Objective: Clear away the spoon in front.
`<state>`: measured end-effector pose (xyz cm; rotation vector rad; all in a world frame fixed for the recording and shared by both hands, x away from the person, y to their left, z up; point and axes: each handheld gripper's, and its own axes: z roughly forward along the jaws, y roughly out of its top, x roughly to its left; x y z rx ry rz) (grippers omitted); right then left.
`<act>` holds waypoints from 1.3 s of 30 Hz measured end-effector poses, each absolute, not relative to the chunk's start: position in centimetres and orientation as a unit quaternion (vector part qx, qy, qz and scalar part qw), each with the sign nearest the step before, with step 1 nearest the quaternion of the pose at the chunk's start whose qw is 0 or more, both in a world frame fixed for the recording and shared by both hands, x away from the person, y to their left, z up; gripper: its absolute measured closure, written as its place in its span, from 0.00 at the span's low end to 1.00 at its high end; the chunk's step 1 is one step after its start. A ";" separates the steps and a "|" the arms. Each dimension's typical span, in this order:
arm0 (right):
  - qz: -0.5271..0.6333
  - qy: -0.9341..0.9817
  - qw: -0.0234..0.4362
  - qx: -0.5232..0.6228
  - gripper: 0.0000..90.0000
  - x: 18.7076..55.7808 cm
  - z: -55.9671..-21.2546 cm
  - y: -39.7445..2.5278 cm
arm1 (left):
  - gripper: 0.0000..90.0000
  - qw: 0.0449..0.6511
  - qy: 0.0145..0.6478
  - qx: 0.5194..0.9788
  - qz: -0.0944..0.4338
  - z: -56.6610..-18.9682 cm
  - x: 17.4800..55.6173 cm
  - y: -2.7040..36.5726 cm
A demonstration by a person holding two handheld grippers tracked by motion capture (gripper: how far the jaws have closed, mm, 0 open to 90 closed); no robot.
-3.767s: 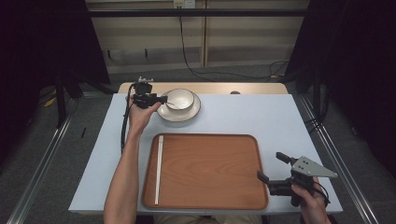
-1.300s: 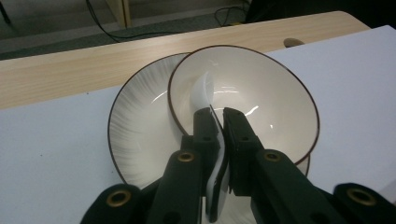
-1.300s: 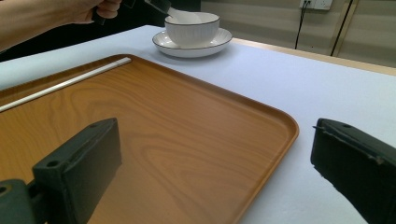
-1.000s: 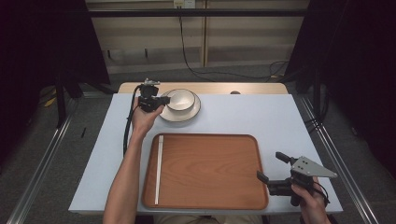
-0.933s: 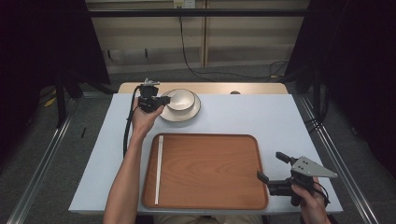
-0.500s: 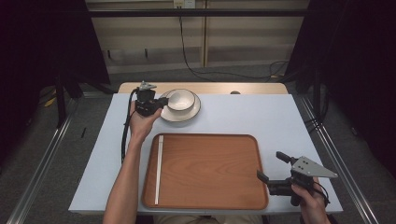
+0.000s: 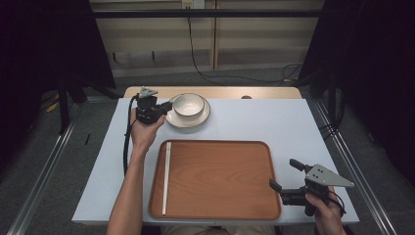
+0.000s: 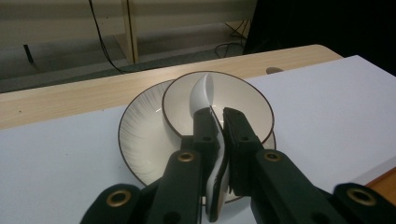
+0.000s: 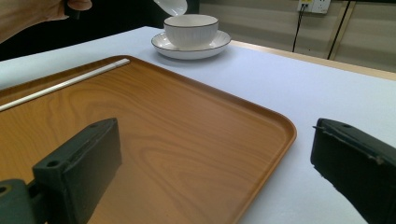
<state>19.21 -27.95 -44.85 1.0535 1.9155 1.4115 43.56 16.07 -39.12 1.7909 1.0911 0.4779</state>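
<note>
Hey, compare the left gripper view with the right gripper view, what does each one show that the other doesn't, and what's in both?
Left gripper view alone: the left gripper shut on a white ceramic spoon by its handle, the scoop raised over the bowl, and the bowl's bare inside.

Right gripper view alone: the open right gripper, the wooden tray, the white chopsticks lying along the tray's far side, and a hand at the top left.

Both: the white bowl with a dark rim standing on its plate, the spoon's scoop, and the white table top.

Wooden tray (image 7: 215, 178) mid-table, bowl (image 7: 189, 105) on plate (image 7: 201, 117) far-left, right side open
</note>
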 end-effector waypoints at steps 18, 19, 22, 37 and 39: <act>0.524 0.710 0.264 0.390 0.02 19.2 -44.8 -27.9 | 0.94 0.506 0.445 0.716 0.185 -39.7 41.2 16.7; 0.524 0.710 0.264 0.390 0.02 19.2 -44.8 -27.9 | 0.94 0.505 0.447 0.714 0.188 -39.8 41.0 16.7; 0.523 0.711 0.267 0.388 0.02 19.2 -44.8 -28.0 | 0.94 0.507 0.449 0.711 0.188 -39.8 40.5 16.9; 0.524 0.708 0.268 0.390 0.02 19.1 -44.8 -27.8 | 0.94 0.522 0.439 0.707 0.185 -39.9 37.6 17.2; 0.522 0.710 0.268 0.388 0.02 19.2 -44.8 -27.8 | 0.94 0.523 0.437 0.708 0.188 -39.8 37.1 17.1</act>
